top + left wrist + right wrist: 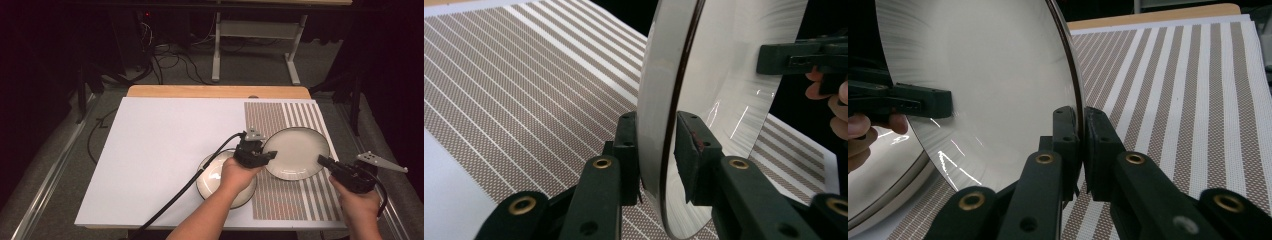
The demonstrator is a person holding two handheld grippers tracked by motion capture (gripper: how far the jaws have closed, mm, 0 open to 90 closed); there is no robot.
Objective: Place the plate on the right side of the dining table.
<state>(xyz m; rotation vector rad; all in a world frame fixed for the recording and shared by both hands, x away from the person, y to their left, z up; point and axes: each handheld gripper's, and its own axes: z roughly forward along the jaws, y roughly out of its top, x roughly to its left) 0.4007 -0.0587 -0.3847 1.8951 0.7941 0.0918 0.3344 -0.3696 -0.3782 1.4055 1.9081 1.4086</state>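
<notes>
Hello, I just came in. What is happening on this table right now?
A person holds one plate between two hand-held grippers. The left gripper is clamped on the plate's left rim and the right gripper on its right rim, above the striped placemat. A second plate lies on the white board beside the mat, partly under the person's left hand.

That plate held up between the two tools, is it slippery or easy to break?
Probably both. The plate looks glazed, with bright glints on its face, so its thin rim could slide in a pinch. It looks like ceramic: rigid, likely to chip if dropped onto the second plate. The left tool and right tool clamp opposite edges, which should steady it.
</notes>
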